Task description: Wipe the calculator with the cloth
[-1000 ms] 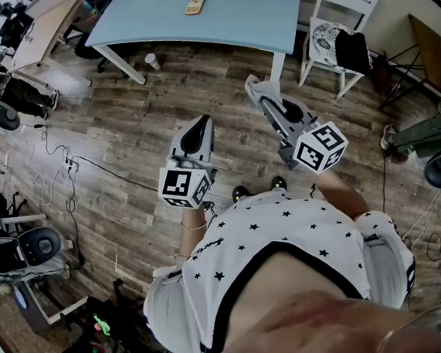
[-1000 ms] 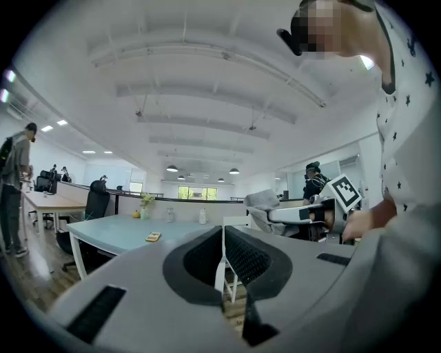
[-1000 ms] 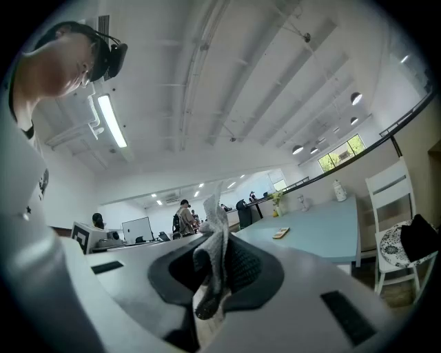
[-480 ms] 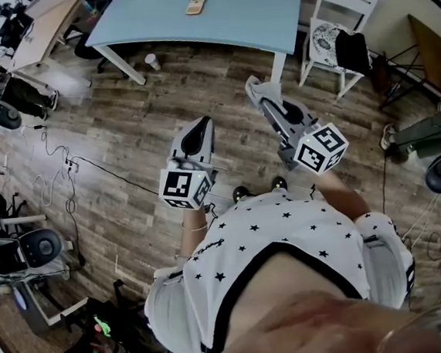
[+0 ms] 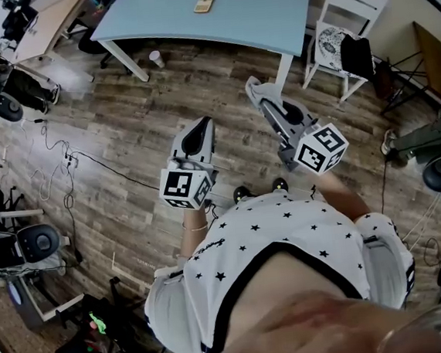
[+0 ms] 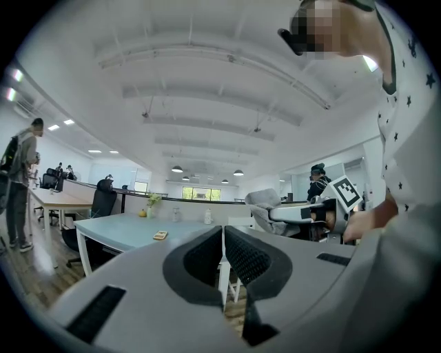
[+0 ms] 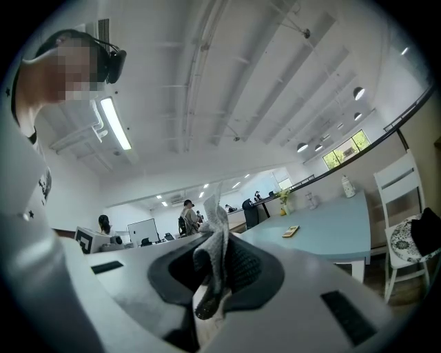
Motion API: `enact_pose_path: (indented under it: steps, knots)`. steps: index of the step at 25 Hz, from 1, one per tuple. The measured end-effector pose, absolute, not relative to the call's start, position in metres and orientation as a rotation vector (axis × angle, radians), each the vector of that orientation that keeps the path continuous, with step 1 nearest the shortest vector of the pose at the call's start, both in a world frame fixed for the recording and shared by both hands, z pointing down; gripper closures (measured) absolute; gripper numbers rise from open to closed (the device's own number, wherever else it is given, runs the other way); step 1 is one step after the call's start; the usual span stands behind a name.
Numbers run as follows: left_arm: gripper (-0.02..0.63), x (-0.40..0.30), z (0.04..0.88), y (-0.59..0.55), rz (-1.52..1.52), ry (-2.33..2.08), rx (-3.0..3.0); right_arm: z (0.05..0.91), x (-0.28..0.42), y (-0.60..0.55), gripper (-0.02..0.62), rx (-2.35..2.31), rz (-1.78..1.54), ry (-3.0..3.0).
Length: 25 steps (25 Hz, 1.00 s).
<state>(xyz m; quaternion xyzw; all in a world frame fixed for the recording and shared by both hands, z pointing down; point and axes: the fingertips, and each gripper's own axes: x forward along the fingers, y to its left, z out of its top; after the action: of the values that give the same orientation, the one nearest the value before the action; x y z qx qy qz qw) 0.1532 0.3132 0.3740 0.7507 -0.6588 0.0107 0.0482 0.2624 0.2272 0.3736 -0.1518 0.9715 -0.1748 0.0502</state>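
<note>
The small tan calculator (image 5: 204, 3) lies on a light blue table (image 5: 267, 16) well ahead of me, across open wooden floor. Both grippers are held at waist height, pointing toward the table. My left gripper (image 5: 203, 124) is shut, its dark pads together with nothing between them (image 6: 222, 243). My right gripper (image 5: 255, 89) is shut on a grey-white cloth (image 7: 215, 251), which sticks up and hangs down between the pads. The calculator (image 6: 160, 235) looks tiny in the left gripper view. It is just as distant in the right gripper view, calculator (image 7: 290, 232).
A white chair (image 5: 341, 1) with a dark bag stands right of the table. A paper cup (image 5: 156, 58) sits on the floor by the table leg. Cables (image 5: 61, 168) run across the floor at left, near office chairs. Bottles and a plant (image 6: 150, 202) stand on the table's far side.
The head view has shifted slightly, so the table and calculator sit a little further right. Both grippers keep the same pose and state.
</note>
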Motion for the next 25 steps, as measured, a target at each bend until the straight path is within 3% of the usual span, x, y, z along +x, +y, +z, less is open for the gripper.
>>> enact_pose_path:
  steps: [25]
  knots:
    - [0.571,0.09,0.378,0.335,-0.027,-2.048,2.258,0.382,0.198,0.239,0.552,-0.473,-0.564,3.001]
